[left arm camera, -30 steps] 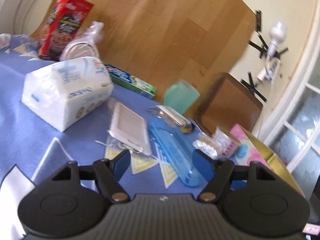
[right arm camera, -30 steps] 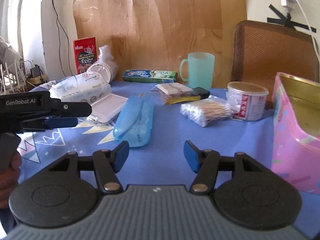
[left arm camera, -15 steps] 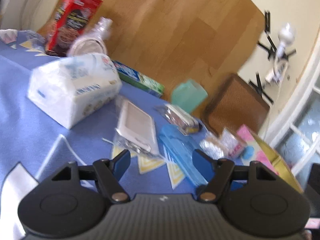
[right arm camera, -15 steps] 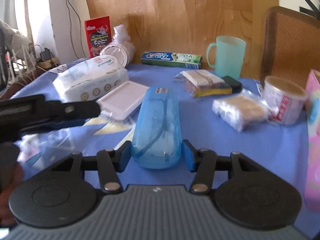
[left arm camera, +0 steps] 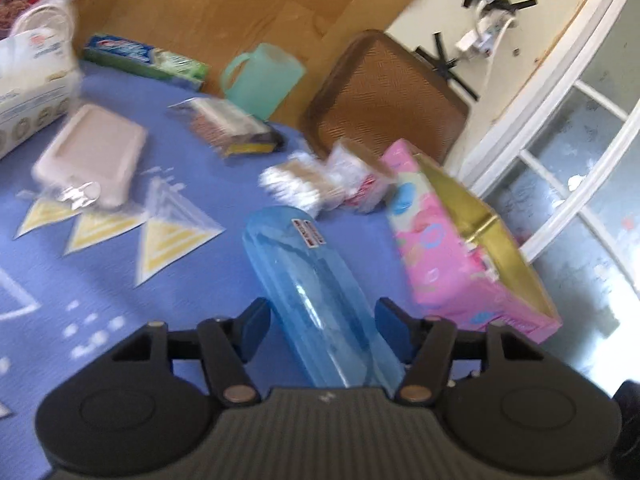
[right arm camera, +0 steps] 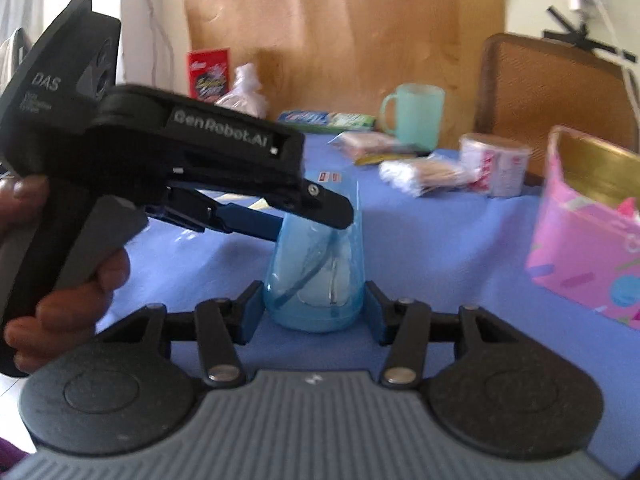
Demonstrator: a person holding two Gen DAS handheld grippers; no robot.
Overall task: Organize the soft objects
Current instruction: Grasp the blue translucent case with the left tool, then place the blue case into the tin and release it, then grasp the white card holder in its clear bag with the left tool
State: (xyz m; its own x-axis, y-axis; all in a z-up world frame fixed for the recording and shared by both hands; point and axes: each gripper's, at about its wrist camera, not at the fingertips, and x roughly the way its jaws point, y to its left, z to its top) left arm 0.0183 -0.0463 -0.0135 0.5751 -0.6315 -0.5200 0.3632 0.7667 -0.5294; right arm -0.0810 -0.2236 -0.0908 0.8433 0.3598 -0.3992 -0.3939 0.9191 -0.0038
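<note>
Both grippers are straddling the blue case (right arm camera: 316, 280) lying at table centre: right gripper (right arm camera: 314, 312) clamped on its near end, left gripper (left arm camera: 324, 324) closing from 9 o'clock, pads not yet pressing, so squeeze gently and lift level toward pink box (left arm camera: 460, 264) at 3 o'clock.

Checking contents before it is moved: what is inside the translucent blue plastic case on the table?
Through the translucent blue plastic case a thin curved blue shape and something pale show; blur and tint hide what they are.
</note>
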